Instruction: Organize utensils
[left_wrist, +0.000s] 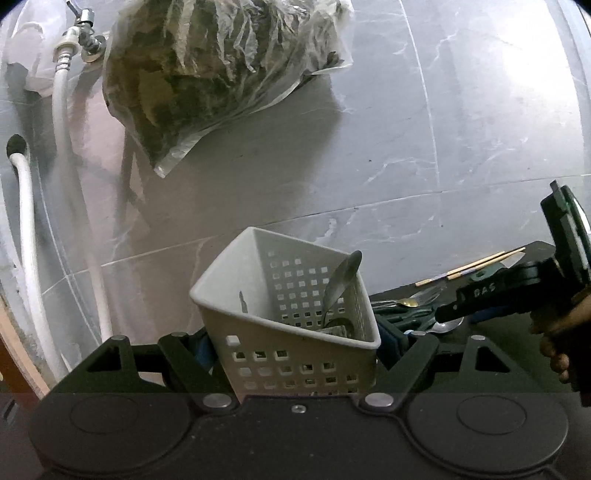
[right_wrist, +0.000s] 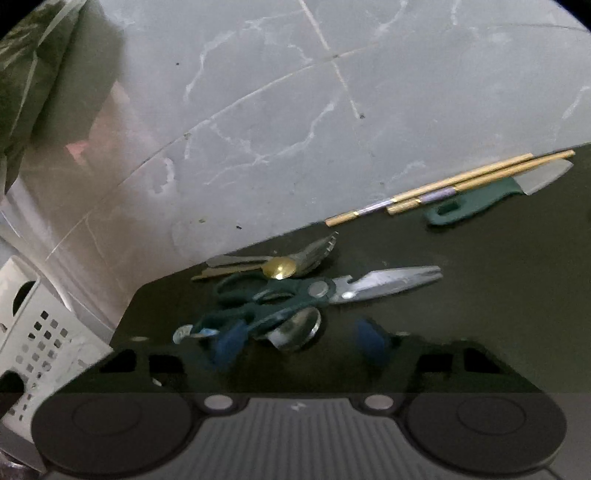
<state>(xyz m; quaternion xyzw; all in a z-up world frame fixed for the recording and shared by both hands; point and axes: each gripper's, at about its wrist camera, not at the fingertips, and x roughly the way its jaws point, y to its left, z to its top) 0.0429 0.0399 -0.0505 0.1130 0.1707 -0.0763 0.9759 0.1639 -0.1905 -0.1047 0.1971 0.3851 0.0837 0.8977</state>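
Note:
My left gripper (left_wrist: 295, 343) is shut on a white perforated basket (left_wrist: 280, 354), its blue pads pressing on both sides. A steel spoon (left_wrist: 341, 280) stands inside the basket. On the black mat lie green-handled scissors (right_wrist: 295, 291), a steel spoon (right_wrist: 299, 328), a small gold spoon (right_wrist: 279, 267), forks (right_wrist: 314, 251), wooden chopsticks (right_wrist: 454, 184) and a green-handled knife (right_wrist: 480, 201). My right gripper (right_wrist: 299, 341) hovers low over the scissors and steel spoon, jaws open, the right pad apart from both. It also shows in the left wrist view, the right gripper (left_wrist: 443, 315) held by a hand.
The basket (right_wrist: 40, 332) sits at the mat's left end. A plastic bag of greens (left_wrist: 221, 74) hangs on the grey marbled wall. A tap (left_wrist: 85, 26) and white hoses (left_wrist: 62, 147) run down the far left. The black mat (right_wrist: 480, 295) extends right.

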